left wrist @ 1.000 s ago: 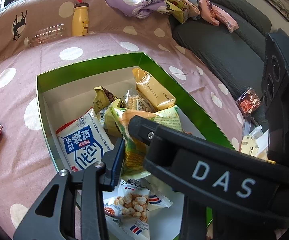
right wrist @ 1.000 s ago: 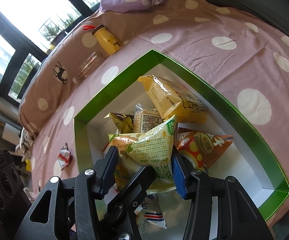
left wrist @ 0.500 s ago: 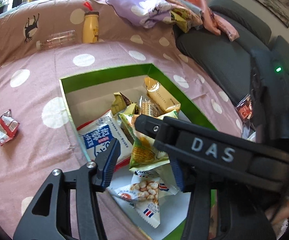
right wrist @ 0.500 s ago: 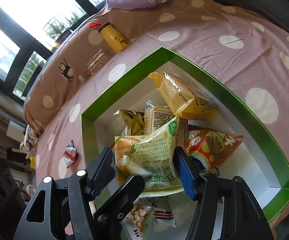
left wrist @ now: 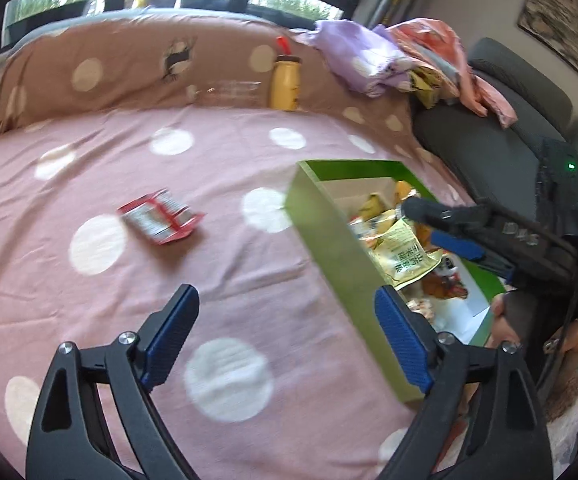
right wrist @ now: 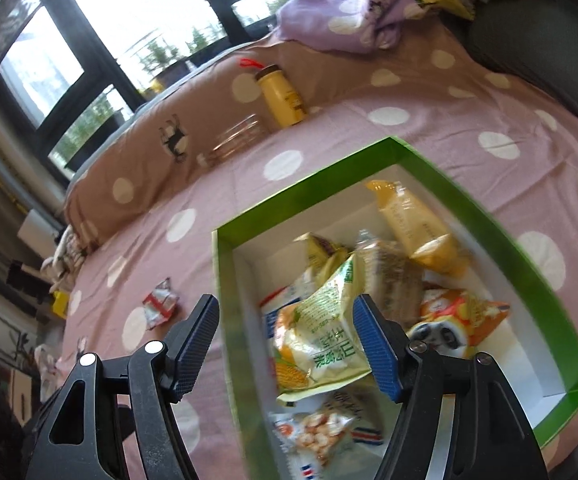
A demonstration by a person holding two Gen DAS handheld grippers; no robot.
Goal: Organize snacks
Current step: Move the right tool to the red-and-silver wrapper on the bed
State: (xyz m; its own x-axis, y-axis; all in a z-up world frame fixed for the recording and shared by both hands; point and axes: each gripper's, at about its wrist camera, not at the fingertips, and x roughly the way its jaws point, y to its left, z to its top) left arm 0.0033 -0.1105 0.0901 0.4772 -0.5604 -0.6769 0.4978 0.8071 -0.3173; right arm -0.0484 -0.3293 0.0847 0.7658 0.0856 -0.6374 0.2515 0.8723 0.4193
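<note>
Both grippers have just been opening: the left gripper [left wrist: 285, 330] is gaping wide over the spotted cover [left wrist: 209, 280], nothing between its jaws, near the red packet [left wrist: 160, 217]. The right gripper [right wrist: 287, 344] is standing wide around the corn snack bag [right wrist: 321, 336], lying in the green box [right wrist: 449, 184].

Left wrist view looks steeply down over the spotted bedspread [left wrist: 225, 280], with the green box [left wrist: 341, 256] at 3 o'clock. Right wrist view sits close above that box [right wrist: 429, 160]. Both share the red packet [left wrist: 161, 218] and yellow bottle [right wrist: 281, 96].
</note>
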